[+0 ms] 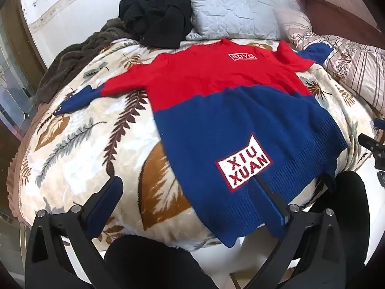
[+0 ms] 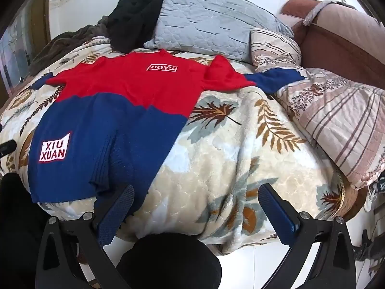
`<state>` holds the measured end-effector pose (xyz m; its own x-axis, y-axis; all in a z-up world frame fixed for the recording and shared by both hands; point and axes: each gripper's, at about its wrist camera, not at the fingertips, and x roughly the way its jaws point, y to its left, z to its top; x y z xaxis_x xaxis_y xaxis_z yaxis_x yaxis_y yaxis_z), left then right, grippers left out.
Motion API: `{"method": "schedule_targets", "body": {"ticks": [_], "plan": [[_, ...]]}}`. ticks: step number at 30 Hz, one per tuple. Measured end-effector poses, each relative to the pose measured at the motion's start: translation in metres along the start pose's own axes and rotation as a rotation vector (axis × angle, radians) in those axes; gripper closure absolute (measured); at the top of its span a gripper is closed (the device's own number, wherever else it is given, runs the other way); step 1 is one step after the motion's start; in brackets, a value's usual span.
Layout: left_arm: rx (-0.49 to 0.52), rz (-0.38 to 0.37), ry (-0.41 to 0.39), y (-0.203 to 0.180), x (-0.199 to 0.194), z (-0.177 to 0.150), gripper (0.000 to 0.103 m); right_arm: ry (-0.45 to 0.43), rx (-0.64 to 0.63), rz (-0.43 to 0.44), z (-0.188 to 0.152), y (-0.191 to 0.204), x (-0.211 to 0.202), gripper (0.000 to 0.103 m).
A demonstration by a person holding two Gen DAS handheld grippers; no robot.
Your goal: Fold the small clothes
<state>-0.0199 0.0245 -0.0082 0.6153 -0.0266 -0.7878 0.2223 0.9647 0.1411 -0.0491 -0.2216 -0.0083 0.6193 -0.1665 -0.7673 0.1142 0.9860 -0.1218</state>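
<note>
A small red and blue sweater point(image 1: 216, 110) lies spread flat, front up, on a leaf-patterned blanket point(image 1: 96, 130), with both sleeves out to the sides. It has a "BOYS" patch near the collar and a "XIU XUAN" patch point(image 1: 243, 166) near the hem. My left gripper point(image 1: 187, 187) is open above the hem's left corner, its right finger over the blue hem. In the right wrist view the sweater point(image 2: 115, 110) lies to the left. My right gripper point(image 2: 196, 192) is open and empty, its left finger at the hem's right corner.
A grey pillow point(image 1: 231, 7), a black garment point(image 1: 156, 12) and a brown fleece point(image 1: 72, 55) lie at the head of the bed. A striped patterned quilt point(image 2: 336, 115) is bunched on the right, a brown sofa point(image 2: 341, 38) behind it. White floor shows below the bed's near edge.
</note>
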Motion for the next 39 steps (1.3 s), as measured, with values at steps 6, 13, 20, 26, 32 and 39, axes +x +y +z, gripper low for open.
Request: {"method": "schedule_targets", "body": {"ticks": [6, 13, 20, 26, 32, 39], "plan": [[-0.010, -0.020, 0.017, -0.002, 0.003, -0.002, 0.000, 0.015, 0.064, 0.008, -0.004, -0.009, 0.003, 0.000], [-0.036, -0.039, 0.024, 0.003, 0.007, 0.001, 0.000, -0.037, 0.039, -0.025, -0.001, -0.005, -0.002, 0.000], [-0.031, -0.041, 0.020, 0.002, 0.010, 0.002, 0.000, -0.023, 0.007, 0.030, 0.006, 0.008, -0.004, 0.000], [-0.035, -0.054, 0.033, 0.003, 0.015, 0.002, 0.000, -0.001, -0.023, 0.027, 0.008, 0.015, -0.001, 0.000], [-0.039, -0.060, 0.042, 0.005, 0.020, 0.002, 0.000, -0.001, -0.004, 0.047, 0.008, 0.013, 0.002, 0.000], [-0.040, -0.068, 0.051, 0.005, 0.024, 0.002, 0.000, -0.001, -0.010, 0.051, 0.010, 0.013, 0.006, 0.000]]}}
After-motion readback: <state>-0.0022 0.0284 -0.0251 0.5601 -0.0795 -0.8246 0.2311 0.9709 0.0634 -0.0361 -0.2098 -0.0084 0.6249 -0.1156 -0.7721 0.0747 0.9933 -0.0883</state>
